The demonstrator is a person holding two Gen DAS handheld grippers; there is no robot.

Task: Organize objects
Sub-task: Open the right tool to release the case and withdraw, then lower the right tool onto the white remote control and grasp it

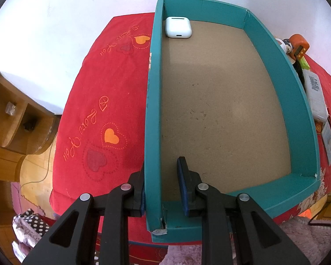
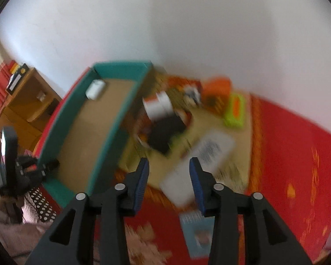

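Meanwhile left tongs (image 1: 163,190) pinch the teal box (image 1: 153,114) wall on the bed; earbud case (image 1: 178,27) sits inside. Right tongs (image 2: 168,184), parted and empty, hover over the white power bank (image 2: 198,161); I'd square up before closing.

Left wrist view: looks steeply down from close above the near corner of the teal box (image 1: 298,101), along its long wall toward 12 o'clock, left claw (image 1: 163,187) at 6 o'clock astride that wall. Right wrist view: sits higher and farther back, blurred, angled down over the red cloth (image 2: 298,154), right claw (image 2: 168,187) at 6 o'clock, box at 10 o'clock. Shared by both: the box, the white case (image 1: 178,27) in its far corner, the wooden shelf (image 1: 8,114), the white wall (image 1: 77,11).
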